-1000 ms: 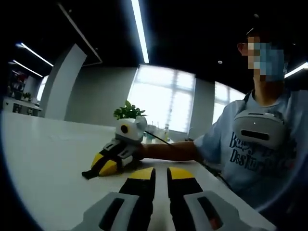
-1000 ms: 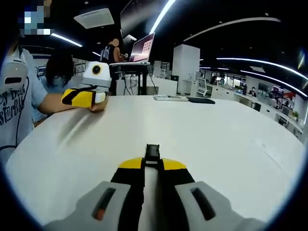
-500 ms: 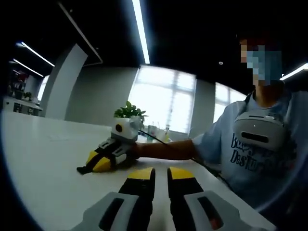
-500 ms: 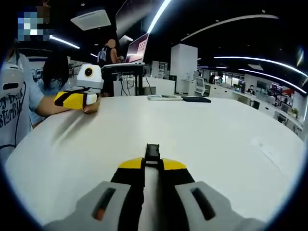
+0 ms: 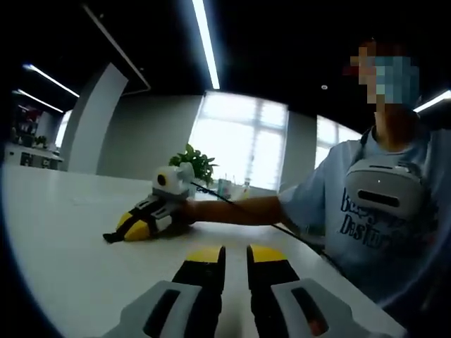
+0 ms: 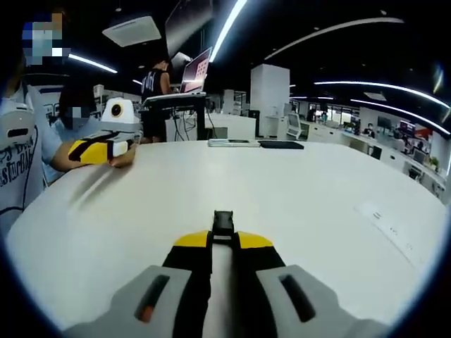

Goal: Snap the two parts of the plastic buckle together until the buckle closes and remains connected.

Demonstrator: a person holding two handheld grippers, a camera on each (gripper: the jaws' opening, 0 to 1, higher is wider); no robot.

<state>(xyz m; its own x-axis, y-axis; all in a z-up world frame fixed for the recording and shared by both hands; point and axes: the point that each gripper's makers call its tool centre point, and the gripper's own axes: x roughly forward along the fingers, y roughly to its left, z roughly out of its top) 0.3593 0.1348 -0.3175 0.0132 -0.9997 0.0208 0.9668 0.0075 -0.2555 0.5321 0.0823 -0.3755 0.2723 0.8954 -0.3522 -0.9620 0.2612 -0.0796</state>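
White table (image 6: 303, 190); right hand-held gripper (image 6: 224, 241) clamped on black buckle part (image 6: 223, 222), left hand-held gripper (image 5: 236, 255) nearly closed, empty.

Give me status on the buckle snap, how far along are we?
Early. Done: the right gripper is shut on one black buckle part, which sticks out past its fingers. In hand: both grippers sit low over the white table, well apart. I can't tell whether the left gripper holds the mating part. Left: bring the two halves together, line them up and press until they snap.
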